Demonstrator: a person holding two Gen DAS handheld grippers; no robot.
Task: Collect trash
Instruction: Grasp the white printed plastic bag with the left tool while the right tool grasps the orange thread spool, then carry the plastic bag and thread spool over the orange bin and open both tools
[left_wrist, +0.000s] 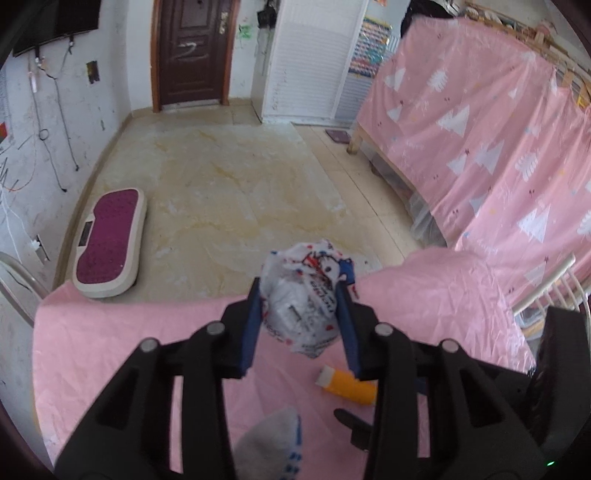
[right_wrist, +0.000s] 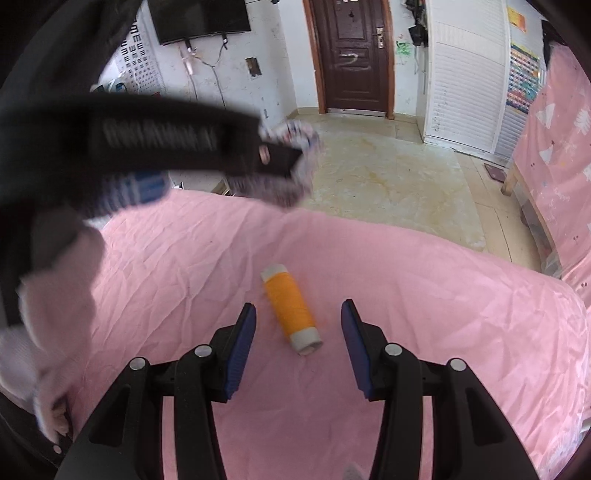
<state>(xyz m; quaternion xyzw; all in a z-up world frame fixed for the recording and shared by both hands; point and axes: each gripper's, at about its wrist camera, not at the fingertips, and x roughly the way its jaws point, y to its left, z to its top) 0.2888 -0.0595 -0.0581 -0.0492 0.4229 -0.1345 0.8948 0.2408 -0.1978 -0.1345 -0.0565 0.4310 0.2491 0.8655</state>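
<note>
**A:** Left wrist view first. What's in the left gripper (left_wrist: 301, 310)?

**B:** A crumpled plastic wrapper (left_wrist: 304, 299), white with red and blue print. The blue fingers (left_wrist: 251, 325) press on it from both sides, narrowed onto it, and it sits above the pink sheet (left_wrist: 129, 350), near the bed's far edge. It looks light and soft, so it should squash rather than slip; a grip across its bulky middle, as here, seems the safest.

**A:** Anything else below it?

**B:** An orange tube (left_wrist: 349, 386) with pale ends lies on the sheet just under the right-side finger, partly hidden. A gloved hand (left_wrist: 271, 443) shows at the bottom.

**A:** Now the right wrist view.

**B:** The right gripper (right_wrist: 298, 314) hangs over the orange tube (right_wrist: 291, 308), fingers (right_wrist: 243, 339) standing apart on either side and not touching it. The tube lies flat around the middle of the bed, angled toward the near edge. It looks stiff and round, likely to roll, so I'd take it across the orange middle rather than the ends.

**A:** And the left gripper (right_wrist: 295, 162) from here?

**B:** Blurred at upper left, with the crumpled plastic wrapper (right_wrist: 291, 155) at its tip, over the bed's far edge.
</note>
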